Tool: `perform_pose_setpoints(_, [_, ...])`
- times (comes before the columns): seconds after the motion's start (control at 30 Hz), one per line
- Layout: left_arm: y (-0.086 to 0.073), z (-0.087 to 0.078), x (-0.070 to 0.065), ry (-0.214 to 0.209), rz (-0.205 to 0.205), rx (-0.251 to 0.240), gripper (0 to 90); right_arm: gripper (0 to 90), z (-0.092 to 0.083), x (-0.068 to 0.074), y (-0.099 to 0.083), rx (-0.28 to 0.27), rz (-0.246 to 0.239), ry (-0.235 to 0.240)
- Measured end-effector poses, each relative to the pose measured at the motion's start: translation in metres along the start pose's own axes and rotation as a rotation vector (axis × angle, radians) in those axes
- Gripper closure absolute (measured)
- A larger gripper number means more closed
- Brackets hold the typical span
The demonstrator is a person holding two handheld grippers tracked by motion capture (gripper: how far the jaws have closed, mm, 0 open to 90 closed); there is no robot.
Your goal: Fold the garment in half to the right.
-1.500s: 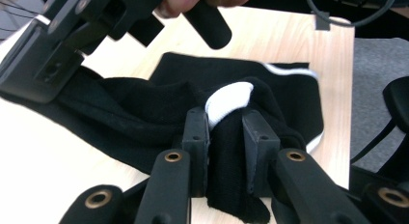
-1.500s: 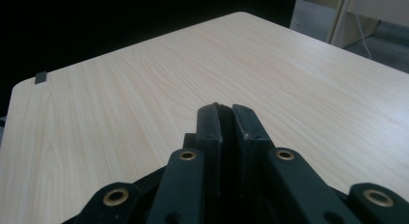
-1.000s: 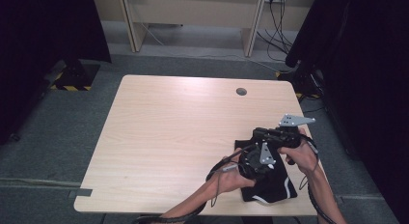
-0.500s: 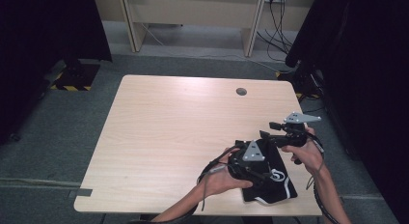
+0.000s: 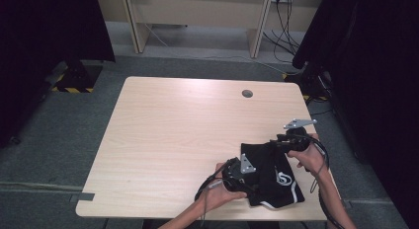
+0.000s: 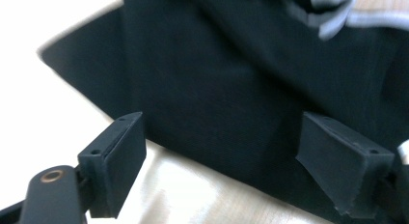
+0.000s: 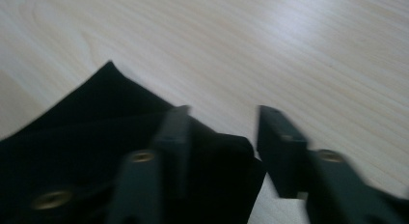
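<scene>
A black garment [image 5: 274,175] with a white logo and white trim lies crumpled at the near right of the wooden table [image 5: 173,140]. My left gripper [image 5: 249,179] sits at the garment's near-left edge. In the left gripper view, the left gripper [image 6: 226,161] is wide open and the black cloth [image 6: 231,89] spreads between and beyond its jaws. My right gripper [image 5: 275,144] is at the garment's far edge. In the right gripper view, the right gripper [image 7: 224,137] is open, one jaw over the cloth [image 7: 87,137] and the other over bare wood, with a folded cloth edge in the gap.
A round cable hole [image 5: 247,93] is in the table's far right part. Black curtains [image 5: 375,66] hang close on the right and at the far left. Cables [image 5: 286,21] run down to the floor beyond the table.
My left gripper has slid left and toward the near edge, from over the garment's middle to its near-left side. The right gripper has stayed at the far edge. The garment lies more spread out.
</scene>
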State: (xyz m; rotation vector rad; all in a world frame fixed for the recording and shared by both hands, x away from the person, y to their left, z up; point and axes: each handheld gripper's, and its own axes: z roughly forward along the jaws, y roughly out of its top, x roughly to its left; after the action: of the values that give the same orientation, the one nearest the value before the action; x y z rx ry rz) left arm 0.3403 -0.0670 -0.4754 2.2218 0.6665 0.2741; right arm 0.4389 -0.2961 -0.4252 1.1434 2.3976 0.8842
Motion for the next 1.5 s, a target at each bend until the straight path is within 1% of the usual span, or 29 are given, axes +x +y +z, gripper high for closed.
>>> perform_pose_setpoints(0.07, [-0.003,0.001,-0.003,0.010,-0.007,-0.020,16.6,78.6,-0.001,-0.001,-0.004,0.011,-0.046,-0.003])
perform_pose_setpoints(0.13, [-0.005,-0.002,-0.005,0.018,0.014,-0.015,18.7,82.4,-0.006,-0.003,-0.007,0.013,-0.072,-0.022])
perform_pose_setpoints(0.17, [-0.005,-0.003,-0.006,0.023,0.017,-0.013,19.4,83.1,-0.009,-0.005,-0.009,0.009,-0.081,-0.033])
perform_pose_setpoints(0.23, [-0.006,-0.005,-0.007,0.032,0.019,-0.012,19.4,83.8,-0.011,-0.011,-0.015,0.015,-0.078,-0.039])
perform_pose_setpoints(0.27, [-0.007,-0.006,-0.007,0.032,0.018,-0.011,19.5,83.9,-0.009,-0.012,-0.020,0.032,-0.075,-0.037])
perform_pose_setpoints(0.33, [-0.008,-0.007,-0.007,0.033,0.019,-0.008,19.8,83.9,0.000,-0.015,-0.030,0.063,-0.072,-0.038])
perform_pose_setpoints(0.37, [-0.008,-0.008,-0.007,0.031,0.015,-0.007,19.9,84.1,0.005,-0.016,-0.035,0.068,-0.069,-0.034])
perform_pose_setpoints(0.4, [-0.010,-0.009,-0.006,0.033,0.011,-0.007,19.9,84.0,0.008,-0.017,-0.038,0.033,-0.051,-0.020])
perform_pose_setpoints(0.43, [-0.011,-0.010,-0.006,0.035,0.013,-0.008,20.0,83.7,0.008,-0.017,-0.038,0.029,-0.053,-0.018])
perform_pose_setpoints(0.47, [-0.012,-0.012,-0.004,0.036,0.015,-0.008,20.2,83.3,0.008,-0.015,-0.038,0.030,-0.070,-0.023])
perform_pose_setpoints(0.53, [-0.016,-0.016,0.001,0.037,0.004,-0.003,20.3,81.9,0.010,-0.012,-0.037,0.024,-0.082,-0.021])
perform_pose_setpoints(0.57, [-0.018,-0.019,0.005,0.041,-0.007,-0.003,20.3,81.1,0.011,-0.010,-0.036,0.016,-0.083,-0.018])
perform_pose_setpoints(0.6, [-0.021,-0.022,0.008,0.048,-0.009,-0.001,20.3,80.1,0.014,-0.009,-0.035,0.008,-0.079,-0.012])
perform_pose_setpoints(0.7, [-0.030,-0.035,0.023,0.085,-0.018,0.011,20.3,77.6,0.025,-0.003,-0.026,-0.019,-0.076,0.012])
perform_pose_setpoints(0.77, [-0.037,-0.043,0.035,0.115,-0.044,0.022,20.3,75.9,0.033,0.004,-0.019,-0.034,-0.094,0.016])
perform_pose_setpoints(0.83, [-0.042,-0.050,0.045,0.130,-0.059,0.025,20.2,70.6,0.040,0.011,-0.010,-0.031,-0.119,0.007])
perform_pose_setpoints(0.9, [-0.047,-0.056,0.050,0.126,-0.070,0.019,20.1,62.5,0.047,0.017,-0.003,-0.042,-0.113,-0.005])
perform_pose_setpoints(0.93, [-0.050,-0.058,0.051,0.126,-0.075,0.015,19.7,55.9,0.049,0.020,-0.001,-0.044,-0.101,-0.016])
perform_pose_setpoints(0.97, [-0.052,-0.060,0.050,0.122,-0.070,0.006,18.5,50.3,0.049,0.023,0.002,-0.040,-0.087,-0.031])
perform_pose_setpoints(1.0, [-0.054,-0.062,0.050,0.113,-0.068,-0.002,17.3,48.1,0.045,0.026,0.004,-0.045,-0.083,-0.040])
perform_pose_setpoints(1.07, [-0.056,-0.064,0.051,0.096,-0.093,-0.015,15.8,44.8,0.029,0.034,0.004,-0.092,-0.093,-0.042])
perform_pose_setpoints(1.1, [-0.057,-0.065,0.052,0.098,-0.097,-0.020,14.9,44.4,0.019,0.039,0.004,-0.109,-0.104,-0.035])
perform_pose_setpoints(1.17, [-0.056,-0.065,0.052,0.098,-0.089,-0.026,14.4,44.1,0.000,0.051,0.000,-0.144,-0.137,-0.012])
perform_pose_setpoints(1.23, [-0.054,-0.066,0.052,0.095,-0.088,-0.032,14.3,44.6,-0.013,0.065,-0.007,-0.148,-0.182,0.031])
perform_pose_setpoints(1.3, [-0.055,-0.066,0.051,0.096,-0.084,-0.033,14.3,46.8,-0.020,0.076,-0.018,-0.130,-0.217,0.065])
perform_pose_setpoints(1.33, [-0.055,-0.066,0.050,0.095,-0.079,-0.028,14.3,47.8,-0.022,0.080,-0.025,-0.109,-0.231,0.071])
perform_pose_setpoints(1.37, [-0.056,-0.065,0.050,0.097,-0.074,-0.022,14.3,48.5,-0.023,0.083,-0.033,-0.087,-0.250,0.067])
perform_pose_setpoints(1.43, [-0.058,-0.064,0.050,0.099,-0.081,-0.017,14.3,50.8,-0.021,0.085,-0.047,-0.046,-0.267,0.048])
perform_pose_setpoints(1.5, [-0.060,-0.065,0.050,0.096,-0.077,-0.011,14.3,51.7,-0.019,0.083,-0.060,-0.008,-0.258,0.023])
